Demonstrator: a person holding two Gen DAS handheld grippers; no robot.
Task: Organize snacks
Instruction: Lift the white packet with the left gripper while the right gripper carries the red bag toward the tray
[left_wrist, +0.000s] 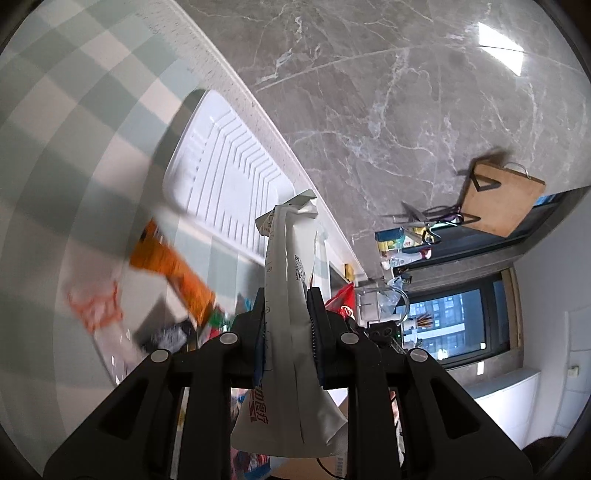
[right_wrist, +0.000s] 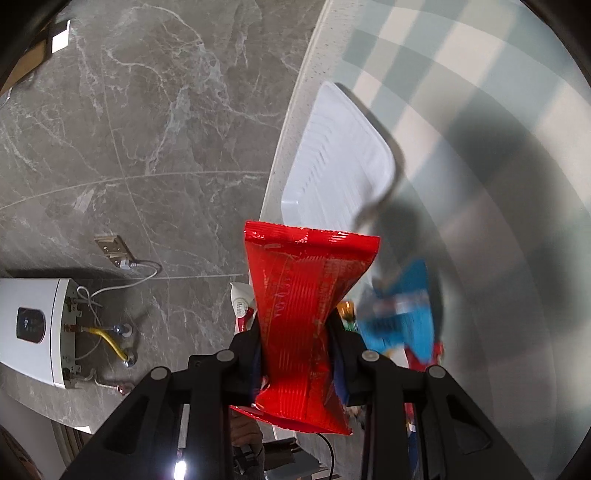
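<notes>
The left hand-held gripper (left_wrist: 286, 314) is clamped tight on a white snack packet (left_wrist: 291, 295), which sticks up between its two fingers and hangs out below them. The right hand-held gripper (right_wrist: 295, 343) squeezes a shiny red snack packet (right_wrist: 299, 314) around its middle, so the packet pinches in like a bow. Both packets are up in the air, off the table (left_wrist: 74, 147). Just past the left fingers lie more snacks on the checked cloth: a long orange packet (left_wrist: 173, 269) and some blurry ones beside it. Near the right fingers lies a blue packet (right_wrist: 406, 317). Farther on sits a white tray (left_wrist: 225, 173) with ridges in its floor, close to the table's edge, and it looks empty. Beyond the edge is the grey stone floor. The step in hand looks like carrying two snacks at once to the tray. Next, each packet should be brought over the tray, lowered inside the rim, and let go side by side so they do not pile up.
</notes>
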